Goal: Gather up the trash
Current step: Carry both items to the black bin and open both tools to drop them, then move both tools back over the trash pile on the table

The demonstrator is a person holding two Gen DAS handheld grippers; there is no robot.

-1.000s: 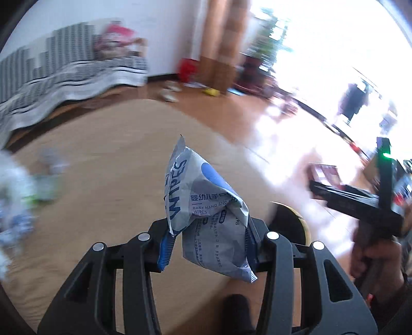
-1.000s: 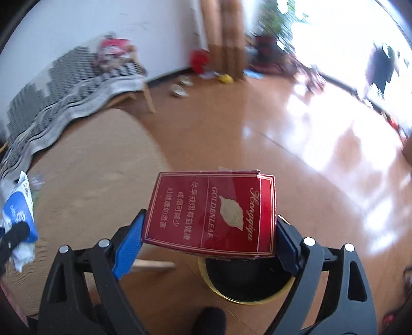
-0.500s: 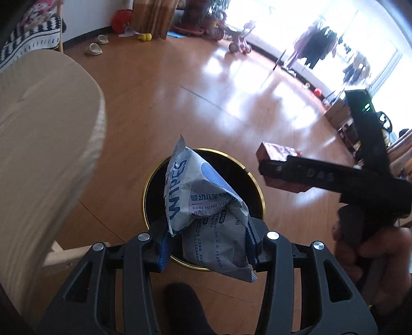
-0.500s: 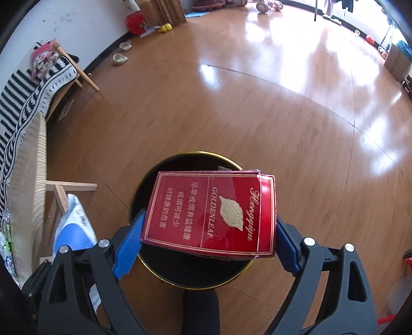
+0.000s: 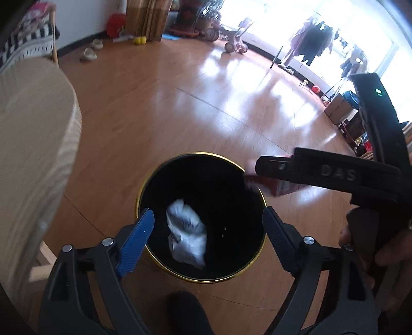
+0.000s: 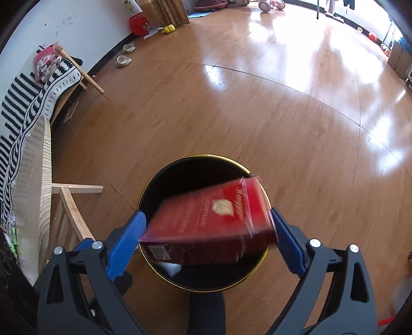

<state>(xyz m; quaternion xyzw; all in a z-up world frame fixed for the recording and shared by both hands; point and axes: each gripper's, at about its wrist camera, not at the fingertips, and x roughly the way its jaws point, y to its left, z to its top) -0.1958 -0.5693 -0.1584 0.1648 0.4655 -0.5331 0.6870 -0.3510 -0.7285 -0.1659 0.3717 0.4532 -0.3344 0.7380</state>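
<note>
A: Two grippers, both over the black bin (image 5: 180, 165) with the gold rim. The left gripper (image 5: 208, 232) has its jaws spread wide with nothing between the blue pads; the crumpled wipes packet (image 5: 186, 230) is down inside the bin, blurred, against the dark interior.

B: And the right gripper (image 6: 208, 232)?

A: Its jaws are apart too. The red cigarette carton (image 6: 213, 219) sits tilted and motion-blurred between the pads, above the bin's mouth. Its right edge is just beside the right pad, its lower left corner is just beside the left pad; whether either pad touches it I cannot tell.

B: What lies around?

A: In the left wrist view the right gripper crosses from the right, a bit of red carton under its finger, over the far right of the rim. A pale wooden table (image 5: 28, 144) fills the left side, near the bin; its wooden legs (image 6: 69, 203) show in the right wrist view. Glossy wood floor (image 6: 231, 108) spreads beyond. Further out, a striped black-and-white throw (image 6: 28, 95) along the wall, a pair of slippers (image 6: 123, 55), a red bag (image 6: 137, 23) and a yellow toy (image 6: 168, 28). Clothes hang on a rack (image 5: 309, 46) by the bright window.
</note>
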